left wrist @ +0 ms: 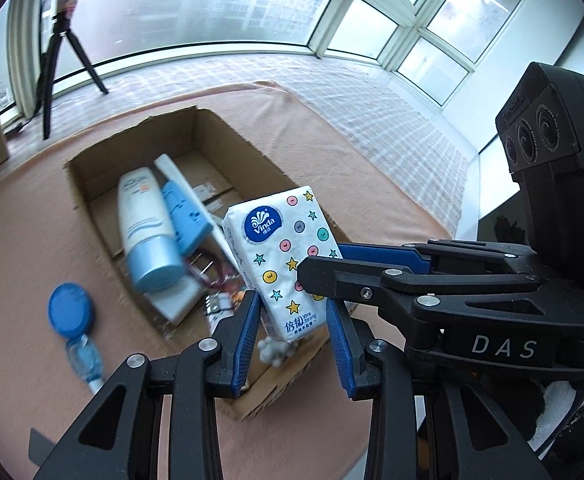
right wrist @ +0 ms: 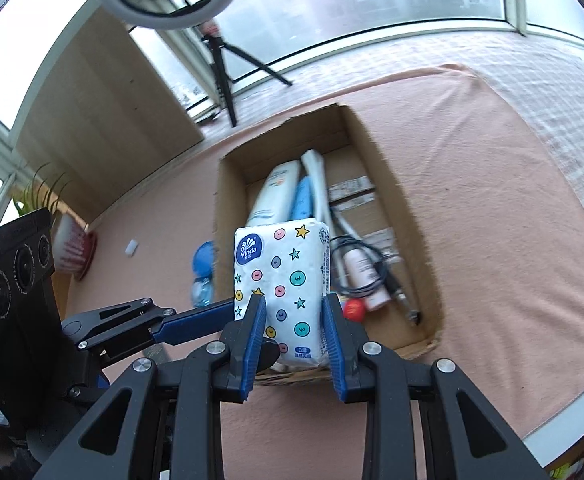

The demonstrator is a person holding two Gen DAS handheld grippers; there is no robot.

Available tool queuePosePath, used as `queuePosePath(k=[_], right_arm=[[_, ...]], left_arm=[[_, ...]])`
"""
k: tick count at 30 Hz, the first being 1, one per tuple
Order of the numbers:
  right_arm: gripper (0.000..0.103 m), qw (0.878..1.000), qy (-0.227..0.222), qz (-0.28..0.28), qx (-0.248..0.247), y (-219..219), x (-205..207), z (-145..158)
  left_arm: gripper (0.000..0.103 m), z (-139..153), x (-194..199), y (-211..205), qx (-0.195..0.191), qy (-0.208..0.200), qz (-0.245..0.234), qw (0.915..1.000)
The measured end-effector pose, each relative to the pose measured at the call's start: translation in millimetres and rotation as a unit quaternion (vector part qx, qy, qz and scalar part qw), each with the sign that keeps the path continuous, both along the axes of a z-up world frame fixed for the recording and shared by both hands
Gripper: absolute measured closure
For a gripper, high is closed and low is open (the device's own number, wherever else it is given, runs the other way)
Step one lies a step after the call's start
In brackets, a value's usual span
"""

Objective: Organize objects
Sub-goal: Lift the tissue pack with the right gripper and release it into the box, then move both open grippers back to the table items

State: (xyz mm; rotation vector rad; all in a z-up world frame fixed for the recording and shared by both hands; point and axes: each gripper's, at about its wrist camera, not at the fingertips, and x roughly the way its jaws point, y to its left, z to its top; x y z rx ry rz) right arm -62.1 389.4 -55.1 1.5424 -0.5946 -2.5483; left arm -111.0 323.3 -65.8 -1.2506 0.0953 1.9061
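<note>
right wrist view is showing us carrying a vinda tissue pack [right wrist: 281,288] upright over the near end of the open cardboard box [right wrist: 420,216], which is sitting on the peach cloth [right wrist: 492,184]. we are holding it by its lower part so that the printed face is staying up and the free end is pointing toward the box, which we judge to be the place it is meant to go. both tools are sharing the pack: the right gripper [right wrist: 292,336] is pinching its two long sides between the blue pads, jaws only partly spread and pressing on the wrapper, while the left gripper [right wrist: 227,316] is reaching in from the side, one blue finger touching the pack's left edge.

from the left wrist view, the left gripper [left wrist: 292,336] is straddling the pack's lower corner [left wrist: 283,256], jaws partly spread; whether its pads are truly pressing we cannot tell, since a gap is showing on one side. the right gripper [left wrist: 332,264] is crossing in front, clamping the pack.

inside the box, a white lotion bottle with a pale blue cap [left wrist: 143,224], a blue-and-white tool [left wrist: 183,216], a pink tube [right wrist: 362,276] and a black cable [right wrist: 372,268] are already lying. a blue-lidded item [left wrist: 69,310] is waiting on the cloth just outside the box wall.
</note>
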Motion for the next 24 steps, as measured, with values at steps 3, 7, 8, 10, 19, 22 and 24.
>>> queuePosePath(k=[3, 7, 8, 10, 19, 22, 24], right_arm=[[0.076, 1.0, -0.001, -0.009, 0.0, 8.8, -1.6, -2.1], [0.076, 1.0, -0.002, -0.019, 0.001, 16.3, -2.7, -4.4], [0.076, 1.0, -0.002, -0.02, 0.001, 17.4, -3.1, -4.9], [0.076, 1.0, -0.001, -0.023, 0.002, 18.8, -3.5, -5.1], [0.063, 0.999, 0.007, -0.039, 0.023, 16.1, -3.2, -3.5], [0.063, 0.999, 0.011, -0.034, 0.026, 12.0, -2.2, -0.9], [0.063, 0.999, 0.015, -0.032, 0.03, 7.8, -0.9, 1.6]], left_arm=[[0.066, -2.9, -4.1, 11.0, -0.002, -0.002, -0.005, 1.0], [0.066, -6.1, -5.8, 19.1, -0.004, -0.003, -0.008, 1.0], [0.066, -6.3, -6.1, 19.9, -0.004, -0.003, -0.008, 1.0], [0.066, -6.5, -6.2, 20.8, -0.004, -0.002, -0.007, 1.0], [0.045, -3.0, -8.4, 11.1, -0.01, 0.005, 0.011, 0.9999], [0.045, -1.5, -9.9, 1.2, -0.014, 0.008, 0.019, 0.9997], [0.045, 1.1, -10.0, -8.1, -0.016, 0.013, 0.028, 0.9994]])
